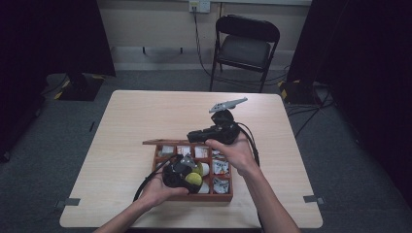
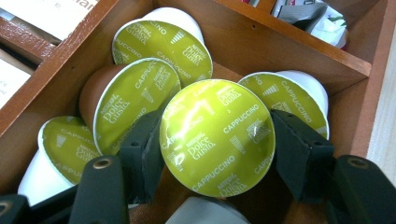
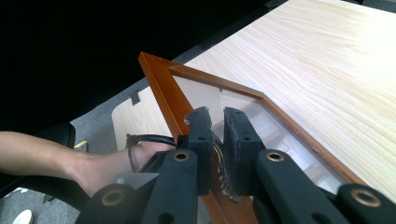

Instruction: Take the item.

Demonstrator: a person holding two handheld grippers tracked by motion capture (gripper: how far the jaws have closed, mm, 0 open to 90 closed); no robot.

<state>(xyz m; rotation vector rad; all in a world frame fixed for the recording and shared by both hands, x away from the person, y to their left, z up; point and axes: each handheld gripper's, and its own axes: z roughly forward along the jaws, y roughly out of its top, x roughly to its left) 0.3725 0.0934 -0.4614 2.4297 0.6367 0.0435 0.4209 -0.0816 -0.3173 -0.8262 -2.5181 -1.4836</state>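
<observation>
Claws clamp a capsule; right claw pinches the lid.

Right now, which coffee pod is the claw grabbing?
Find the wooden box on the table; its near-left corner compartment holds green-lidded pods. The grabbed pod sits pinched in the left claw, its lid facing up above the rest, while its neighbours lie loose against the walls.

high view overlooks the table; both tool views sit close, sharing the box.
</observation>
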